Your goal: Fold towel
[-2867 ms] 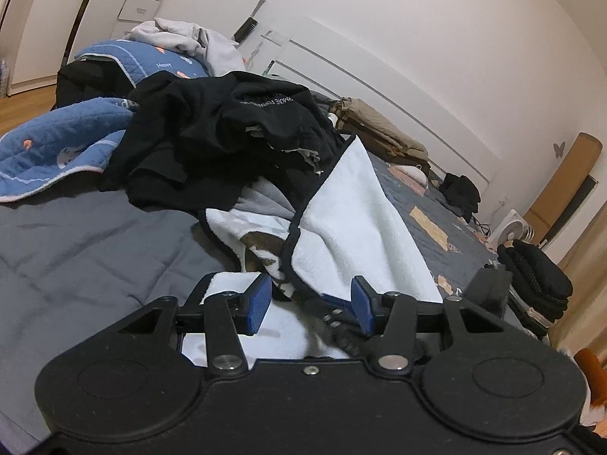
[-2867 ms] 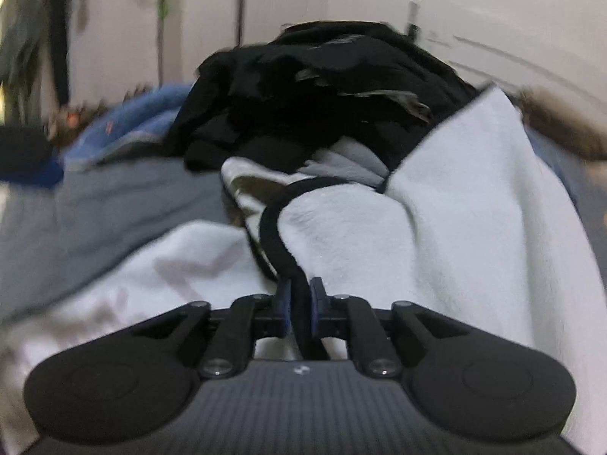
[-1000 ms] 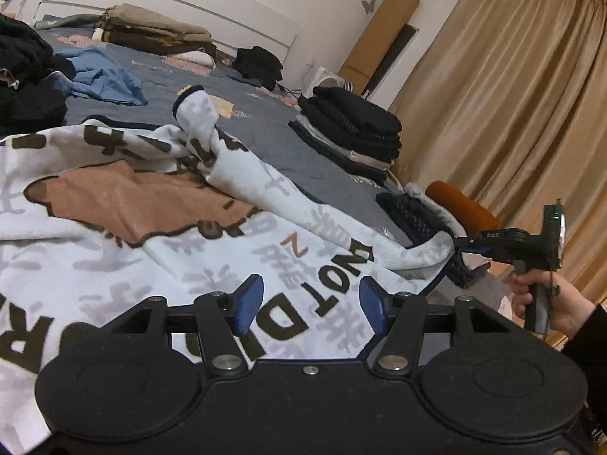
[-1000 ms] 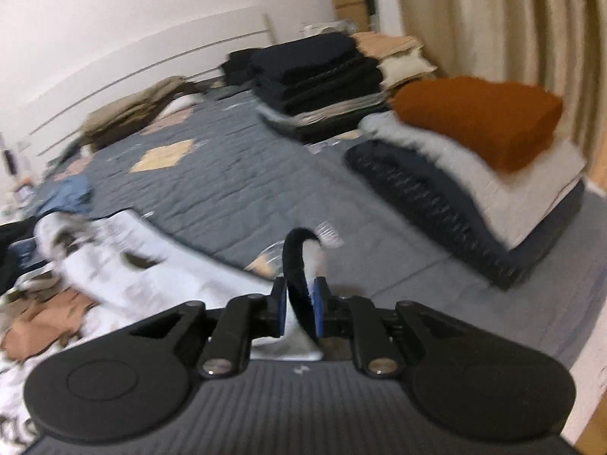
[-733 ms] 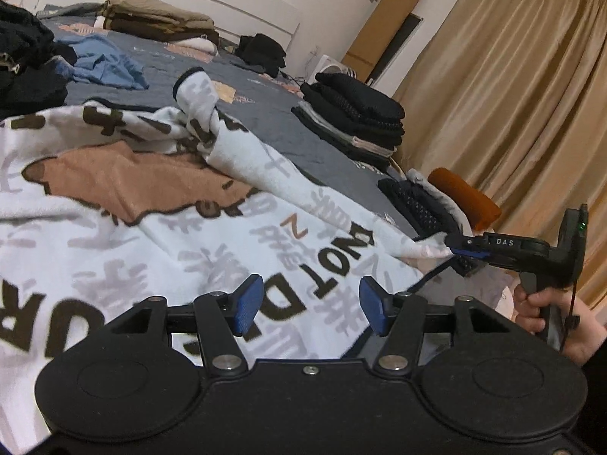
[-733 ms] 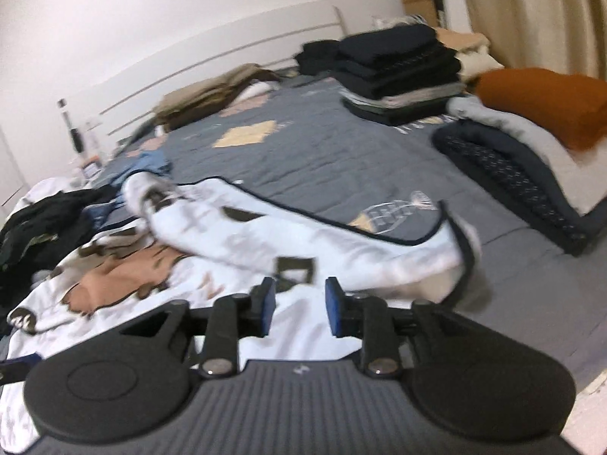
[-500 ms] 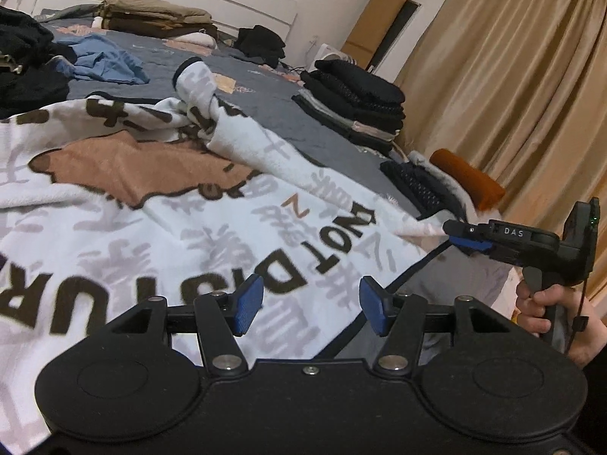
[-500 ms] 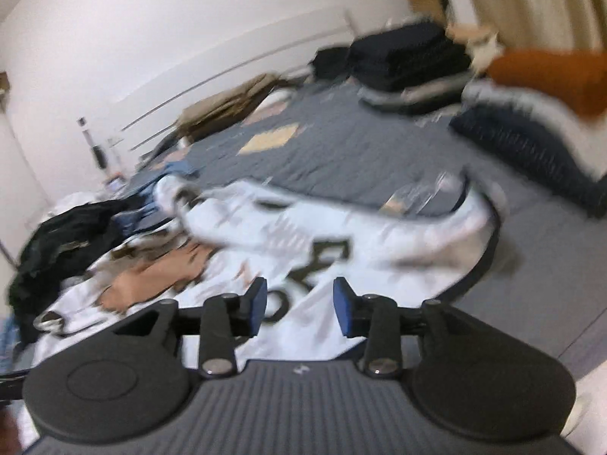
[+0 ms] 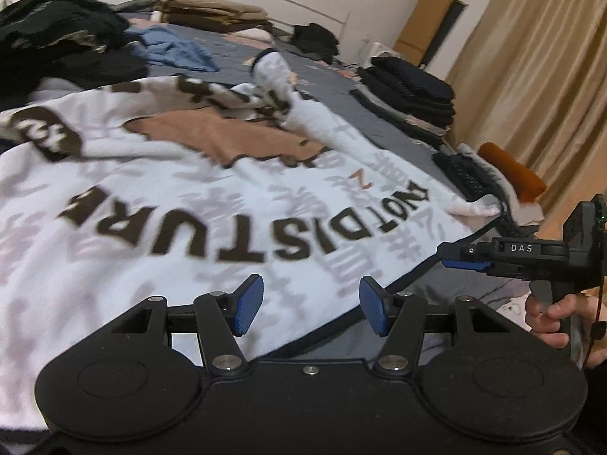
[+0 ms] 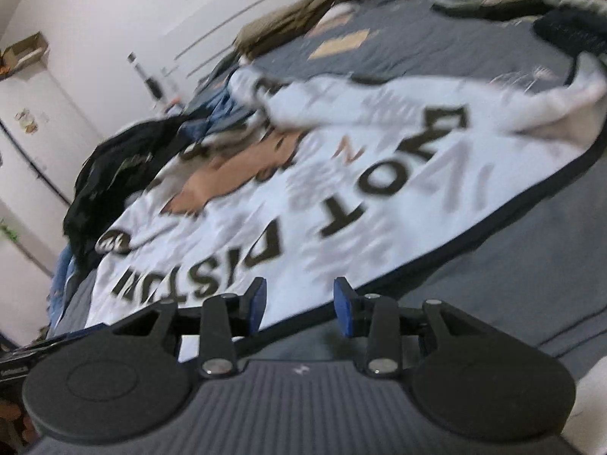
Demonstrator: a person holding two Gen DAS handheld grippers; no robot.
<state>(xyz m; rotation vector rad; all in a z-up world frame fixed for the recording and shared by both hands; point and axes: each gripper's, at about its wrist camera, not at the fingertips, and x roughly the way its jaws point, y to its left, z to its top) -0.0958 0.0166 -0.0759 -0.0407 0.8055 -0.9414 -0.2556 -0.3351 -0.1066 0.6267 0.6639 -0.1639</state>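
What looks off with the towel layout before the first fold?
The towel is spread print-up on the bed but not flat: its far corner is curled up and bunched over the brown print. Its far right corner is also rumpled. Both grippers, left and right, are open and empty.

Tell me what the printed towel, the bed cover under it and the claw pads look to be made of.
Towel: soft, fluffy terry or microfibre, likely; matte fuzzy nap, limp folds, dark sewn edging.
Bed cover: grey quilted fabric, seemingly cotton; matte, with stitched lines and patches.
Pads on the left claw: blue, matte, finely ribbed; rubber or plastic, hard to say.
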